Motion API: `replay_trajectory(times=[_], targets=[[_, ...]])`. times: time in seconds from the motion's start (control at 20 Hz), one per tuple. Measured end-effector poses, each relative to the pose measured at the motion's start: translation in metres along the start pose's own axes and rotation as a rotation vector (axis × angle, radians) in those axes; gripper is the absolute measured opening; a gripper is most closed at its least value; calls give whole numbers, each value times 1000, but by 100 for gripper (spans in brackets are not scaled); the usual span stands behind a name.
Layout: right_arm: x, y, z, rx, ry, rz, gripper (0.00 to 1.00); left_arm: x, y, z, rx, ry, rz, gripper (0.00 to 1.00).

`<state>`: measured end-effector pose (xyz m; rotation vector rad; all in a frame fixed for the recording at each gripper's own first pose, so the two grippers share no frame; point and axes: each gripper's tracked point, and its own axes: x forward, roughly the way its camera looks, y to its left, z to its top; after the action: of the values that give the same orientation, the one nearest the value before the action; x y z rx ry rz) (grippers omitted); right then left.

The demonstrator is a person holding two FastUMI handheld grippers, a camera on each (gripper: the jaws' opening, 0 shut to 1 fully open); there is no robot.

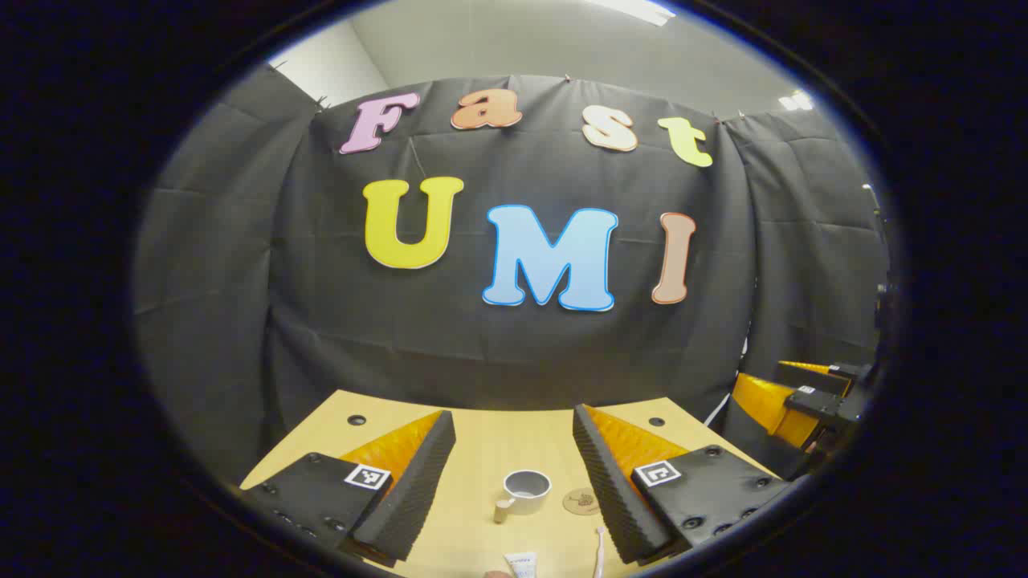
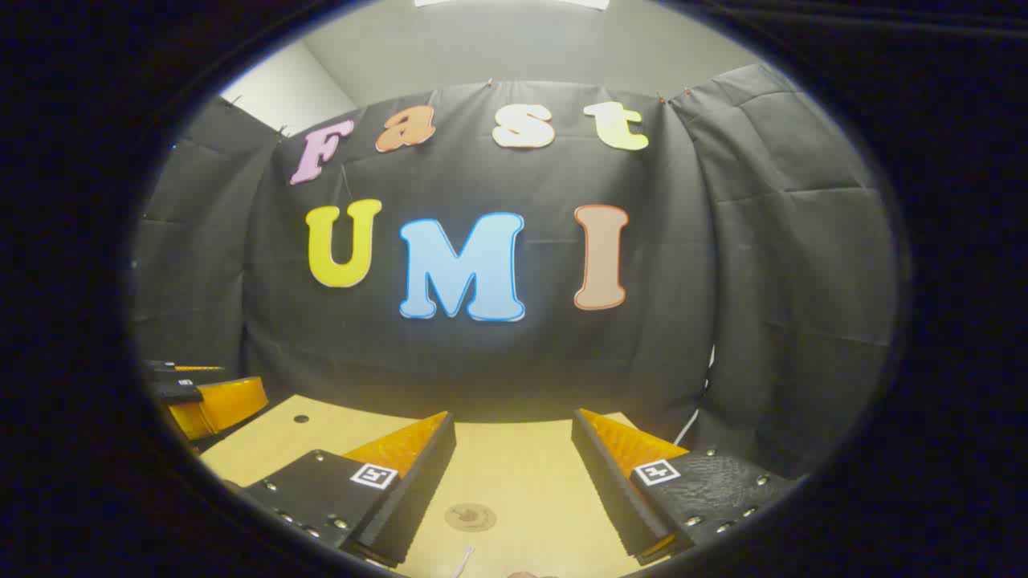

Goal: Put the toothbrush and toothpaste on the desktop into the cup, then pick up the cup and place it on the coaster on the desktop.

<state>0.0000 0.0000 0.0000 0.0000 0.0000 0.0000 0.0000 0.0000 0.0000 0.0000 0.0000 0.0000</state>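
In the left gripper view, the left tongs are spread wide and hold nothing. They hang above the near part of the table. Between their fingers stands the cup, upright, with its mouth open to the top and a small handle at its left side. Just to the right of the cup lies the round coaster, apart from it. Nearer to the camera, at the lower edge, lie the toothpaste and, to its right, the toothbrush; both are flat on the table and outside the cup. At the far right the right tongs show, beyond the table edge.

In the right gripper view, the right tongs are also spread and empty. The coaster lies between their fingers on the table, and a thin white tip, probably the toothbrush, shows at the lower edge. The left tongs show at the far left.

No part of the task seems done yet; I judge the first step is to pick one of the two items. To do it well, one pair of tongs should come down low, straddle the toothbrush or the tube across its narrow width, close near the middle, then lift it, turn it upright and lower it into the cup without knocking the cup over.
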Motion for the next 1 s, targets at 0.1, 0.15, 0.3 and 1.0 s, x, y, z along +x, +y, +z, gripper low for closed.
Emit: replay_trajectory(times=[0.1, 0.15, 0.3, 1.0], targets=[[1, 2, 0, -2, 12, 8, 91, 1, -2, -1, -8, 5, -6, 94], [2, 5, -3, -1, 19, 16, 91, 1, -5, 1, -14, 1, -26, 94], [2, 7, -10, -5, 48, 46, 91, 2, -15, 4, -2, -3, -50, 93], [14, 23, -74, 17, 298, 126, 92, 13, -21, -57, -43, 186, -55, 96]])
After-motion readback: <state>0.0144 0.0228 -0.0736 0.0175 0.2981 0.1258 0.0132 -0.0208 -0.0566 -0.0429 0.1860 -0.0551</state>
